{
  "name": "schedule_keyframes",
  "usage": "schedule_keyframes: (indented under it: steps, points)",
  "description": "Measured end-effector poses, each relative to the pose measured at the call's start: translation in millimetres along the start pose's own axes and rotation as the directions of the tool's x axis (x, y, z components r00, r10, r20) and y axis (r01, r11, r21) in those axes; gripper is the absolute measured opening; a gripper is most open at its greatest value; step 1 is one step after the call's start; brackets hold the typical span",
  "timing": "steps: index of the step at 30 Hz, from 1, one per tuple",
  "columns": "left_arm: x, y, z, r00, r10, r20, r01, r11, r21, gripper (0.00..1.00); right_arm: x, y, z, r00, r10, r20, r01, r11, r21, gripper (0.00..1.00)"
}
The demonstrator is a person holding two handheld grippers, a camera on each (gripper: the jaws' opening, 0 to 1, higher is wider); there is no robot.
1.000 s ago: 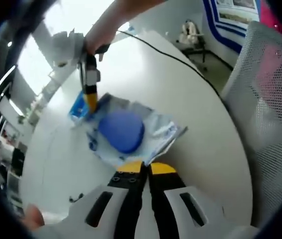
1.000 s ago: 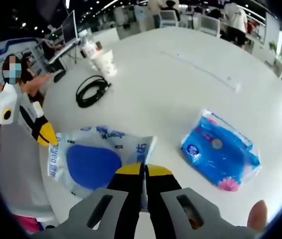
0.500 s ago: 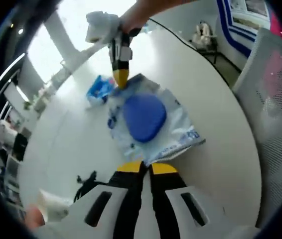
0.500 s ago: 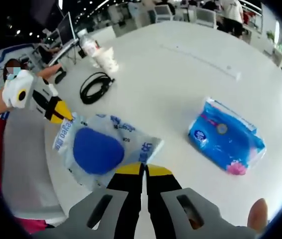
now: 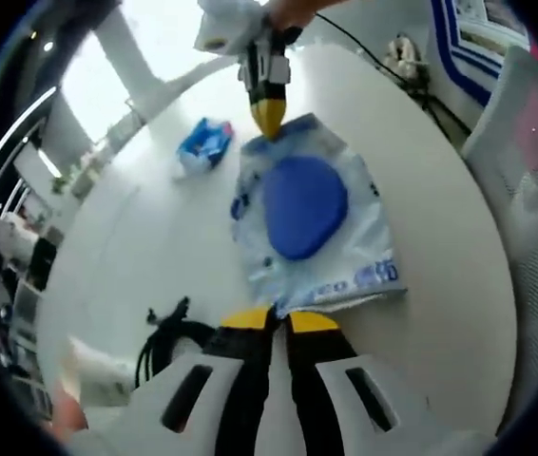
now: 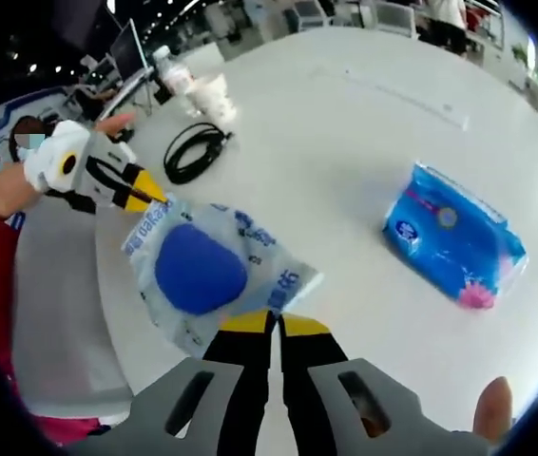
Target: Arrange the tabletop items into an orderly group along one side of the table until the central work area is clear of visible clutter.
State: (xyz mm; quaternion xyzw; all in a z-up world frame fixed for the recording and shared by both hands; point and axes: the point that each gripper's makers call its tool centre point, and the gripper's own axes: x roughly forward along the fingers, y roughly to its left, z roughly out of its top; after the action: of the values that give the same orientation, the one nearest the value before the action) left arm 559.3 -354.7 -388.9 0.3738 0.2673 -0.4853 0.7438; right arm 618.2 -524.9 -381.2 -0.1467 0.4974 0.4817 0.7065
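Holding the clear bag with the blue pad (image 5: 303, 211) at opposite ends | left gripper (image 5: 271, 321) clamped on its near edge | long axis runs tip to tip | right gripper (image 6: 271, 325) clamped on the far end | tissue pack (image 6: 454, 234) to its right.

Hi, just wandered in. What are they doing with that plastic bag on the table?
A person holds a two-jaw gripper in each hand and is tidying a white table. Both grippers are shut on opposite edges of a clear packet with a blue pad inside: the left gripper at one end, the right gripper at the other. A blue tissue pack lies apart from it, and a coiled black cable and a paper cup sit farther off.
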Motion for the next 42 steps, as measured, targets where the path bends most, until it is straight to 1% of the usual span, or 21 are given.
schedule_keyframes:
  steps: [3, 7, 9, 11, 13, 17, 19, 21, 24, 25, 27, 28, 30, 31, 32, 34, 35, 36, 37, 39, 42]
  points:
    - [-1, 1.8, 0.9, 1.0, 0.013, 0.005, -0.012, 1.0, -0.008, 0.04, 3, 1, -6.4, 1.0, -0.006, -0.003, 0.006, 1.0, 0.016, 0.04]
    - [-2, 1.5, 0.5, 1.0, 0.016, 0.015, -0.016, 1.0, -0.026, 0.06, 3, -2, -4.9, 0.999, -0.022, 0.026, 0.02, 0.999, 0.05, 0.04]
    - [-3, 2.4, -1.4, 1.0, 0.024, 0.009, -0.024, 0.999, -0.036, 0.13, 2, -2, -3.6, 0.999, -0.027, 0.035, 0.024, 0.998, 0.063, 0.03]
    - [-4, 3.8, -6.5, 0.999, 0.032, -0.01, -0.033, 0.998, -0.057, 0.23, 3, -2, -3.1, 0.999, -0.033, 0.039, 0.03, 0.997, 0.074, 0.03]
    - [-5, 2.6, -9.0, 1.0, 0.028, -0.014, -0.029, 0.996, -0.079, 0.28, 3, -2, -2.8, 0.998, -0.04, 0.042, 0.036, 0.997, 0.074, 0.04]
    - [-12, -1.0, -9.8, 1.0, 0.024, 0.001, -0.023, 0.992, -0.123, 0.36, 2, -1, -1.3, 0.998, -0.043, 0.051, 0.039, 0.996, 0.075, 0.04]
    - [-17, -3.0, -6.1, 0.999, 0.024, 0.031, -0.017, 0.98, -0.198, 0.39, 2, -1, -1.4, 0.998, -0.045, 0.052, 0.041, 0.996, 0.074, 0.04]
    - [-22, -3.9, -5.8, 0.999, 0.029, 0.035, -0.018, 0.959, -0.283, 0.39, 1, 0, -1.4, 0.998, -0.045, 0.053, 0.041, 0.996, 0.075, 0.04]
    - [-30, -7.6, 1.7, 0.995, 0.039, 0.09, 0.001, 0.915, -0.404, 0.37, 1, 0, -1.7, 0.997, -0.049, 0.055, 0.044, 0.996, 0.082, 0.04]
    - [-32, -7.8, 3.0, 0.994, 0.048, 0.098, 0.0, 0.899, -0.438, 0.38, 1, 0, -2.0, 0.997, -0.049, 0.056, 0.044, 0.995, 0.085, 0.04]
    - [-35, -4.4, 3.5, 0.991, 0.08, 0.104, -0.015, 0.857, -0.515, 0.38, 1, 0, -2.0, 0.997, -0.049, 0.06, 0.044, 0.995, 0.089, 0.04]
    - [-37, -3.6, 3.1, 0.99, 0.096, 0.102, -0.02, 0.815, -0.579, 0.37, 1, 0, -2.5, 0.997, -0.05, 0.06, 0.045, 0.995, 0.092, 0.04]
    - [-38, -6.0, 1.7, 0.991, 0.1, 0.093, -0.013, 0.746, -0.666, 0.36, 1, 1, -3.1, 0.997, -0.05, 0.062, 0.044, 0.995, 0.094, 0.04]
    - [-37, -5.6, 2.4, 0.989, 0.112, 0.094, -0.014, 0.715, -0.699, 0.36, 2, 1, -3.2, 0.997, -0.051, 0.063, 0.045, 0.995, 0.094, 0.04]
    - [-37, -5.4, 1.2, 0.989, 0.123, 0.082, -0.027, 0.696, -0.718, 0.35, 2, 1, -3.0, 0.997, -0.052, 0.064, 0.046, 0.994, 0.094, 0.04]
    - [-35, -6.8, -1.2, 0.99, 0.133, 0.047, -0.061, 0.703, -0.708, 0.34, 1, 1, -2.7, 0.996, -0.052, 0.066, 0.046, 0.994, 0.096, 0.04]
    - [-34, -8.4, -4.6, 0.99, 0.137, 0.015, -0.084, 0.688, -0.721, 0.33, 1, 1, -2.5, 0.996, -0.053, 0.066, 0.047, 0.994, 0.095, 0.04]
    - [-32, -9.7, -4.0, 0.991, 0.132, 0.014, -0.08, 0.678, -0.731, 0.33, 0, 1, -2.4, 0.996, -0.053, 0.067, 0.046, 0.994, 0.095, 0.04]
    - [-31, -9.9, -2.1, 0.99, 0.142, 0.021, -0.075, 0.636, -0.768, 0.33, 0, 1, -2.1, 0.996, -0.052, 0.068, 0.046, 0.994, 0.094, 0.04]
    - [-28, -13.1, 1.1, 0.991, 0.128, 0.027, -0.057, 0.609, -0.791, 0.33, 0, 2, -2.0, 0.996, -0.053, 0.068, 0.047, 0.994, 0.094, 0.04]
    - [-24, -14.5, 3.1, 0.991, 0.132, 0.008, -0.075, 0.612, -0.787, 0.33, 0, 2, -1.8, 0.996, -0.051, 0.069, 0.045, 0.995, 0.093, 0.04]
